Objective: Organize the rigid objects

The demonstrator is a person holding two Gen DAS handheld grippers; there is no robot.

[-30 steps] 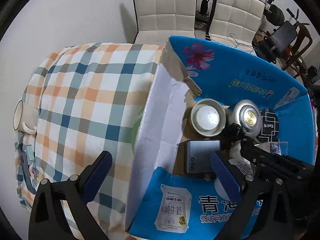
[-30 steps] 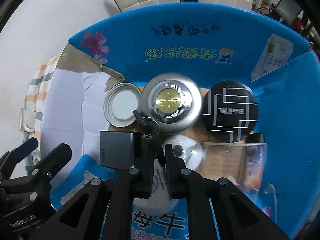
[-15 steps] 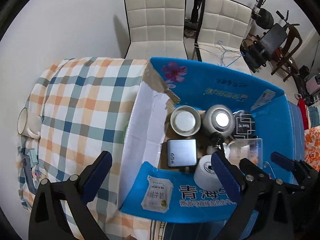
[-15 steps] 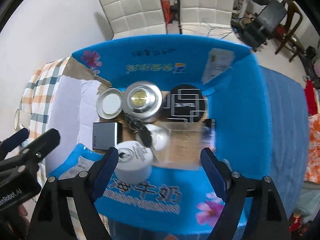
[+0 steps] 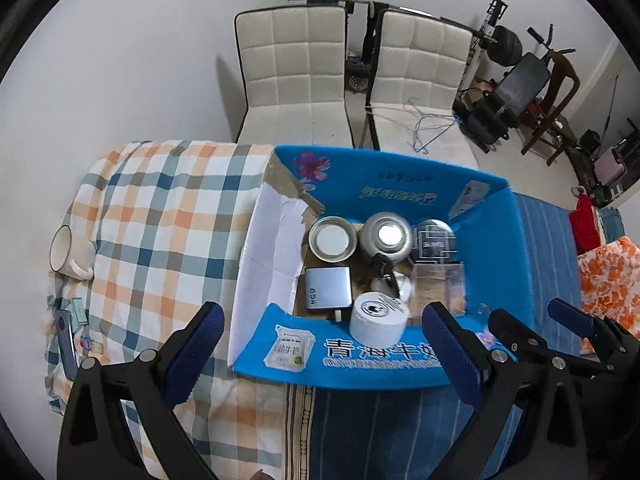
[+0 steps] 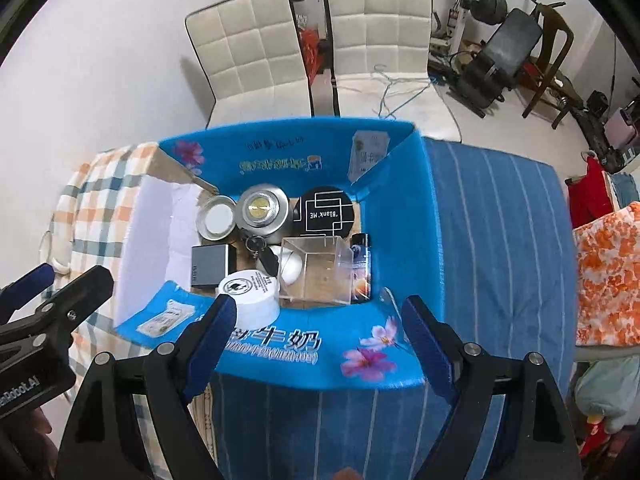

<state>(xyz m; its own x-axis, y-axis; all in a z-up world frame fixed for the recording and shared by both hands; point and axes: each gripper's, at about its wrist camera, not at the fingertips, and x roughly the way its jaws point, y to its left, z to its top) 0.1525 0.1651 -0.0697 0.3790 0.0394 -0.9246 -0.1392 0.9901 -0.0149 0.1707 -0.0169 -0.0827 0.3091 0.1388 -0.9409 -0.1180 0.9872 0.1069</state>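
Note:
A blue cardboard box (image 5: 404, 192) (image 6: 396, 216) holds several rigid objects: an open tin (image 5: 333, 239) (image 6: 216, 217), a silver round can (image 5: 386, 235) (image 6: 262, 210), a black round case (image 5: 435, 239) (image 6: 327, 213), a grey charger (image 5: 328, 293) (image 6: 209, 266), a white jar (image 5: 379, 317) (image 6: 249, 293), a clear plastic box (image 5: 438, 286) (image 6: 316, 272), a lighter (image 6: 360, 268) and a key fob (image 5: 381, 267) (image 6: 264, 254). My left gripper (image 5: 320, 344) and right gripper (image 6: 316, 340) both hang open and empty high above the box's near wall.
The box sits on a bed with a plaid blanket (image 5: 160, 216) on the left and a blue striped sheet (image 6: 496, 248) on the right. A white mug (image 5: 70, 254) and a phone (image 5: 66, 340) lie at the blanket's left edge. Two white chairs (image 5: 296, 72) stand behind.
The right gripper, shut down inside the box by the key fob a second ago, has opened and left the fob there. Both grippers have risen well away from the box.

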